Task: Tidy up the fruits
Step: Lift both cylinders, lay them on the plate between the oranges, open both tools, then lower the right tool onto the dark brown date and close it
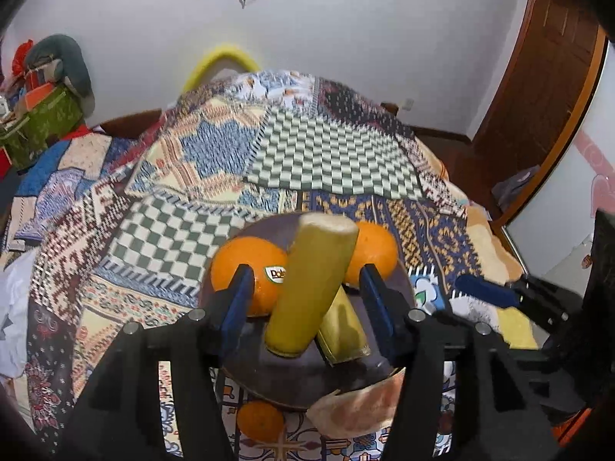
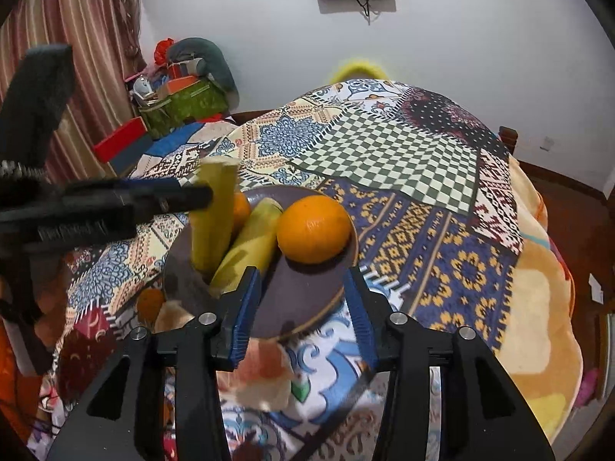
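Left gripper [image 1: 305, 296] reaching low over the dark plate [image 1: 269, 376] at lower centre of the left wrist view, jaws spread wide on either side of an upright yellow-green stalk piece [image 1: 311, 288], touching neither side. Right gripper [image 2: 303, 303] likewise wide apart and holding nothing, poised at the plate's near rim. White "Dole" sticker [image 1: 275, 273] readable on the left orange [image 1: 246, 269]; second orange [image 1: 374, 251] right of the stalk.

patchwork bedspread [image 2: 442, 207], brown plate [image 2: 307, 292], small orange [image 1: 259, 420]
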Demonstrator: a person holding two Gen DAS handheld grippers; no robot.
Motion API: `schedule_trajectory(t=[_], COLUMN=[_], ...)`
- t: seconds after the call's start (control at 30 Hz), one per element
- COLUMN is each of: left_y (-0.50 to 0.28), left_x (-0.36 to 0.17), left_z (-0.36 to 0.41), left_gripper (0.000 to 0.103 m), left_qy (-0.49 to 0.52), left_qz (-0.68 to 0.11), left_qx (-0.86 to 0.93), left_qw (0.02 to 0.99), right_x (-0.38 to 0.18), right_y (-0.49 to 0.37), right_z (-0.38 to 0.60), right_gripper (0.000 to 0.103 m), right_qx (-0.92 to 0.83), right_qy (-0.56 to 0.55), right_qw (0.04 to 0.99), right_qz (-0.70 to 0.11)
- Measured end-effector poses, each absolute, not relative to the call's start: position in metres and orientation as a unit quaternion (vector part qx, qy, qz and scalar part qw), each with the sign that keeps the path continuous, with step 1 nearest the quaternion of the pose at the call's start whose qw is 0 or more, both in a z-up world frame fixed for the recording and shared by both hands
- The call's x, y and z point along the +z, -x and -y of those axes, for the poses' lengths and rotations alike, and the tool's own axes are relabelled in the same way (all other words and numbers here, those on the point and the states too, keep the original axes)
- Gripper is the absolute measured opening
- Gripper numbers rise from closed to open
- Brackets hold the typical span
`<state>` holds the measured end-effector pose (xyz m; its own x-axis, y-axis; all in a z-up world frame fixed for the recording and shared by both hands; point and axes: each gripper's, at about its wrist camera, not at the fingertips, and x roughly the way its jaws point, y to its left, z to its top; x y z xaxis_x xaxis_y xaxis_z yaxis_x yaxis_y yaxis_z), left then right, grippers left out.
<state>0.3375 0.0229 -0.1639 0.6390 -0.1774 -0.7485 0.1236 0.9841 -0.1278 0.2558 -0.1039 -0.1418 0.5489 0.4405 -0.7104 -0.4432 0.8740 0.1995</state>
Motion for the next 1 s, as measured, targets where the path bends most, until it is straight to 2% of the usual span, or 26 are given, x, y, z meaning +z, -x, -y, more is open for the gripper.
schedule_trajectory(t=[0.2,0.33,1.0], left_y=[-0.319,-0.299,-0.202], left_x=[-0.154,-0.156,-0.195], left_z=[-0.024,-0.026,-0.019], left_gripper=[0.056,0.056,0.061], left_qy=[0.028,0.022,0.044], left_qz=[-0.414,-0.422,-0.483], left_qx=[-0.081,-0.079,-0.086], left_qw=[0.906,0.903,0.87], right_x=[-0.138,-0.134,-0.142], right_y=[-0.241,-0.23,-0.16], right_z=[0.113,0.118,0.131], right_gripper=[0.044,0.051,0.052], right_qx=[0.243,0.241,0.222], right_qy=[0.001,-0.005,0.006], right_qw=[0.881,0.881,0.873], right_qz=[-0.407,-0.407,-0.435])
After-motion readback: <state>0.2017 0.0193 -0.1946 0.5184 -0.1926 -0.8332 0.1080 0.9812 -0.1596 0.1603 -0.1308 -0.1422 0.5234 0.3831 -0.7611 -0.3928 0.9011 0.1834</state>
